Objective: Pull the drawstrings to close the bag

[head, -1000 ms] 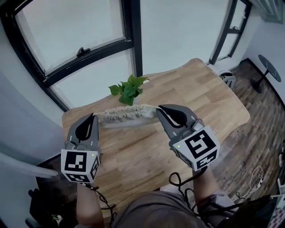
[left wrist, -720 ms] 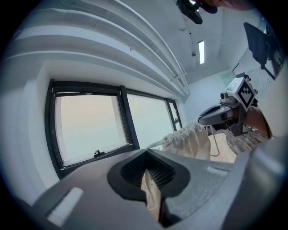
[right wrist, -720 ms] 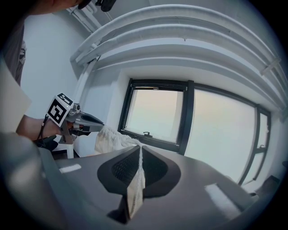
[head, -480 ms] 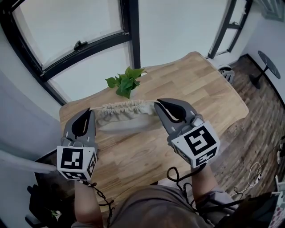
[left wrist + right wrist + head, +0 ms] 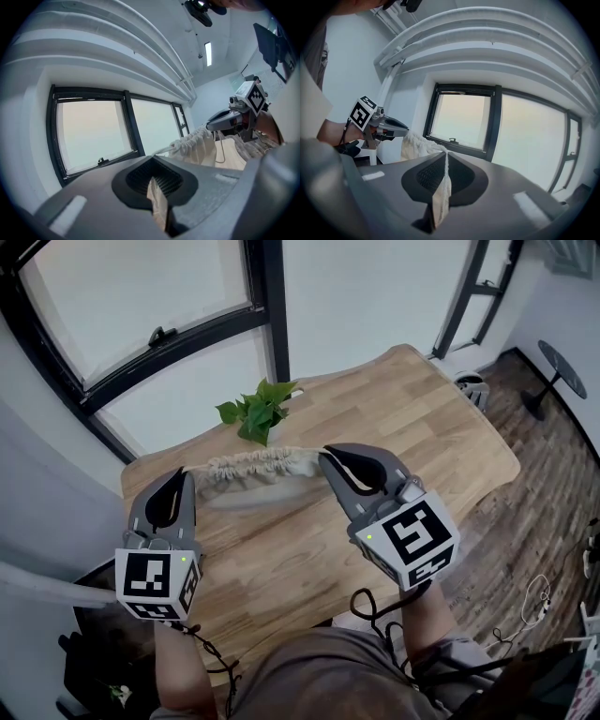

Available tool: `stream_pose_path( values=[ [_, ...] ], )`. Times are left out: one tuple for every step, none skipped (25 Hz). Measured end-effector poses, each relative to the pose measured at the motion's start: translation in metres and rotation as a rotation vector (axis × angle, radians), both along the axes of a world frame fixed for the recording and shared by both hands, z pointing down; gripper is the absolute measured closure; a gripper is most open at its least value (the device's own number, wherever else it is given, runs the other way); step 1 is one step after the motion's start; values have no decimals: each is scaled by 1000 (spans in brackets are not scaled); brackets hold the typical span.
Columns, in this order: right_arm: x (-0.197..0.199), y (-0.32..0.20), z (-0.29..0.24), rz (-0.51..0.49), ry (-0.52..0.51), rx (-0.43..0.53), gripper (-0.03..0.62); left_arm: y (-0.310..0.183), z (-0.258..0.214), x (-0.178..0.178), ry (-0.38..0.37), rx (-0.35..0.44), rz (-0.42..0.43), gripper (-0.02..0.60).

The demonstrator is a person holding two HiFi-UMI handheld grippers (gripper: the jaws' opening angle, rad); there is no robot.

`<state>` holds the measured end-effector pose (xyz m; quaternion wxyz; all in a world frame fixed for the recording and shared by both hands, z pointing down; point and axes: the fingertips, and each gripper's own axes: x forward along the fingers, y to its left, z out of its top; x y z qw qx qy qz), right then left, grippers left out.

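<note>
Clamping bag (image 5: 253,466) ends: 2 hand-held grippers (image 5: 185,476) (image 5: 326,457)

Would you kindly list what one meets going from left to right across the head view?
left gripper → bag → right gripper → round black side table on the floor at far right. Each gripper is shut on a drawstring.

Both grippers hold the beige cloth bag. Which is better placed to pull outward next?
Probably the right gripper. Like the left gripper, it is shut on a drawstring of the gathered beige cloth bag, but it has more open room outward over the wooden table; the left nears the wall.
</note>
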<state>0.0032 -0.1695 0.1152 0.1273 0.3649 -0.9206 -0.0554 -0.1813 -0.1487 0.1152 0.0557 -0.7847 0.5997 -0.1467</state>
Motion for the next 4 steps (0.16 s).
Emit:
stream_pose_path(
  values=[
    [1, 0, 0, 0, 0, 0, 559, 0, 0, 0, -1, 1, 1, 578],
    [1, 0, 0, 1, -1, 0, 559, 0, 0, 1, -3, 2, 1, 578],
    [2, 0, 0, 1, -1, 0, 559, 0, -1, 2, -4, 3, 2, 578],
    [2, 0, -1, 2, -1, 1, 559, 0, -1, 2, -5, 3, 2, 578]
  ],
)
